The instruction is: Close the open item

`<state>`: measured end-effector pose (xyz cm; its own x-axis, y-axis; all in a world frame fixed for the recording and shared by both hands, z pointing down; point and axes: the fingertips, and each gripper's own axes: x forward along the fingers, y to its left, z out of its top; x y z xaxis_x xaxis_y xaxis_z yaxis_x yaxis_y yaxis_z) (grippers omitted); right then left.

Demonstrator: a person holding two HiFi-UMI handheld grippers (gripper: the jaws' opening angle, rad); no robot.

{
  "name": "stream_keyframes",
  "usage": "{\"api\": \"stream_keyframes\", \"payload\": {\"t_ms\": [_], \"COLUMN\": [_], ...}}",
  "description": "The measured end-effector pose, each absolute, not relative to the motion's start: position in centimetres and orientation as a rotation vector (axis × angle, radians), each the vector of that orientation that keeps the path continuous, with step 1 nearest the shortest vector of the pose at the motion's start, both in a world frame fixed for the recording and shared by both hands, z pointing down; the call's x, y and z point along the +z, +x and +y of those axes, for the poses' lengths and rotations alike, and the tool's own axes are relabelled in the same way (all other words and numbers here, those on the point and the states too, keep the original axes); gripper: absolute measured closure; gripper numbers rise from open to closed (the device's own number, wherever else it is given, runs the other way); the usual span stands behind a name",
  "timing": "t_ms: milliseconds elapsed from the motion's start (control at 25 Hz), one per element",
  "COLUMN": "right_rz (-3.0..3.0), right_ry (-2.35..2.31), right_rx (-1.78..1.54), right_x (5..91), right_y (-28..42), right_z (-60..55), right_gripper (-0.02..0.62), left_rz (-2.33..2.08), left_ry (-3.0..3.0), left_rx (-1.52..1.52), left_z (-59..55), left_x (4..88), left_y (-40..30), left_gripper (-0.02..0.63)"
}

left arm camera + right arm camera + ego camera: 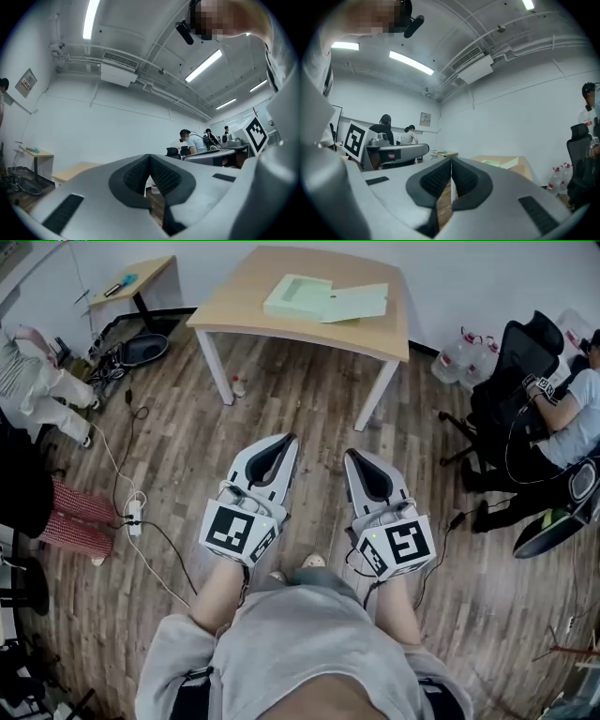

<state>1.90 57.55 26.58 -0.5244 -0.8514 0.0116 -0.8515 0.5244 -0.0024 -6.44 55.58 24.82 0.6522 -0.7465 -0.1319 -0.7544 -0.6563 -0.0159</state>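
Floor point(309, 418) of brown wood planks fills most of the head view. A big light wood table point(244, 296) with white legs stands at the far side of it, well away from the person holding the grippers. To the right a person point(574, 413) sits back in a black chair point(511, 357), with some clear water jugs point(461, 354) by the wall near them. A smaller table point(141, 277) stands far off at the left.

The left gripper point(289, 439) and the right gripper point(352, 454) are held side by side low over the floor, both pointing toward the big table. They are close together but not touching. In the left gripper view its two dark pads point(136, 176) meet at the tips, with nothing between them. In the right gripper view its pads point(438, 178) are pressed together too, and that gripper is also empty.

The pale green box point(298, 294) lies on top of the big table, near the middle. It is open, and its flat lid point(358, 304) lies spread out on the right side of it. Neither gripper is near the box.

A little bottle point(239, 387) stands on the floor beside the table's left front leg.
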Motion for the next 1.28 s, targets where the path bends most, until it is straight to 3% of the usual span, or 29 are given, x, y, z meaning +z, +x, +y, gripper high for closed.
{"api": "stream_keyframes", "payload": {"t_ms": [1280], "right_rz": [-2.751], "right_ry": [1.558], "right_rx": [0.068], "right_x": [28.4], "right_y": [11.9], "right_z": [47.3], "right_gripper": [0.583], "left_rz": [1.219], "left_ry": [-2.815], "left_rx": [0.12], "left_z": [45.4], "left_x": [26.5], "left_y": [4.0], "left_gripper": [0.592]}}
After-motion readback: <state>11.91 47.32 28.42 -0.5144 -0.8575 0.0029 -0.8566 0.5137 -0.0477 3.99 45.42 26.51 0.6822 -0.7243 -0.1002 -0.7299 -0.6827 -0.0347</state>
